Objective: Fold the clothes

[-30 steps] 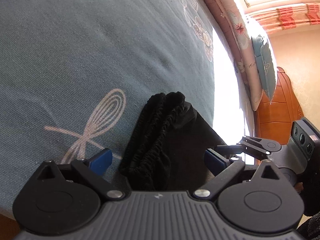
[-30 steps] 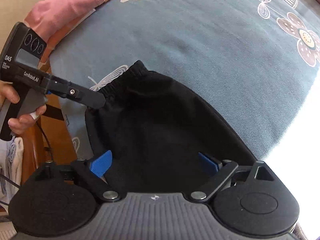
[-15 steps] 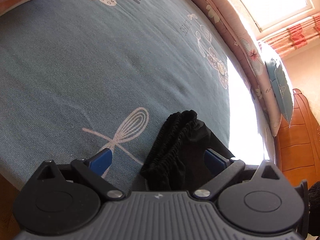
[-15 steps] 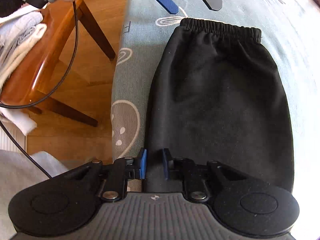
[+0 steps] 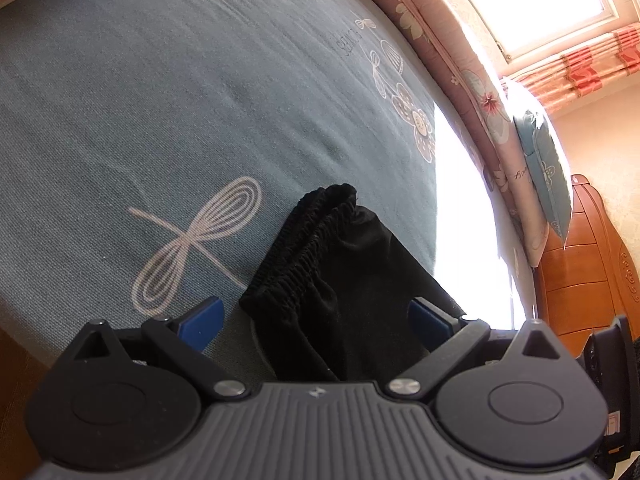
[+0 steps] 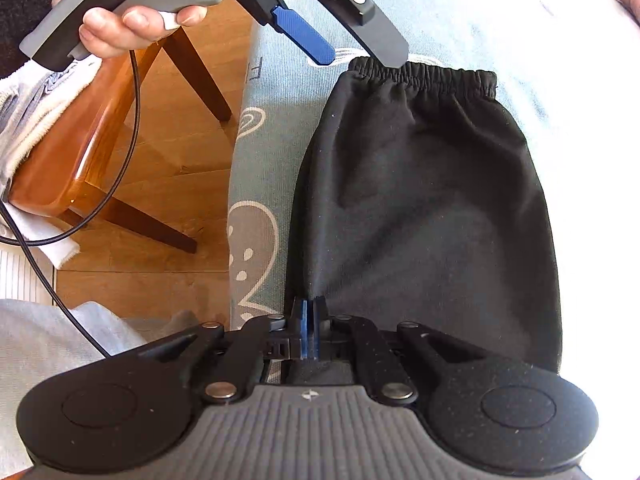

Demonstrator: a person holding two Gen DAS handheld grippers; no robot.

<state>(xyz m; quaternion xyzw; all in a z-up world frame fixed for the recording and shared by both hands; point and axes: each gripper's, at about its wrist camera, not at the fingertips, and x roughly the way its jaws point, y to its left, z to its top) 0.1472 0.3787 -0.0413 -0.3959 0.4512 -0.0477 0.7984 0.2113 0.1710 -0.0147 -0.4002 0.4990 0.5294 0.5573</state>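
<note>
Black shorts (image 6: 432, 200) with an elastic waistband lie flat on the blue-grey patterned bed sheet (image 6: 264, 152), near its edge. My right gripper (image 6: 309, 312) is shut on the near left edge of the shorts. My left gripper (image 5: 316, 320) is open, its blue pads on either side of the waistband corner of the shorts (image 5: 320, 264) and close above it. The left gripper also shows in the right wrist view (image 6: 352, 44), hovering at the waistband's left corner.
A wooden chair (image 6: 100, 128) with folded light clothes stands left of the bed on the wooden floor. A cable (image 6: 120, 160) hangs from the left gripper's handle. Pillows (image 5: 544, 168) and a wooden headboard (image 5: 588, 264) are at the far end.
My right gripper swung to the shorts' near left edge and shut on the fabric. My left gripper stayed open and shifted slightly at the waistband corner.
</note>
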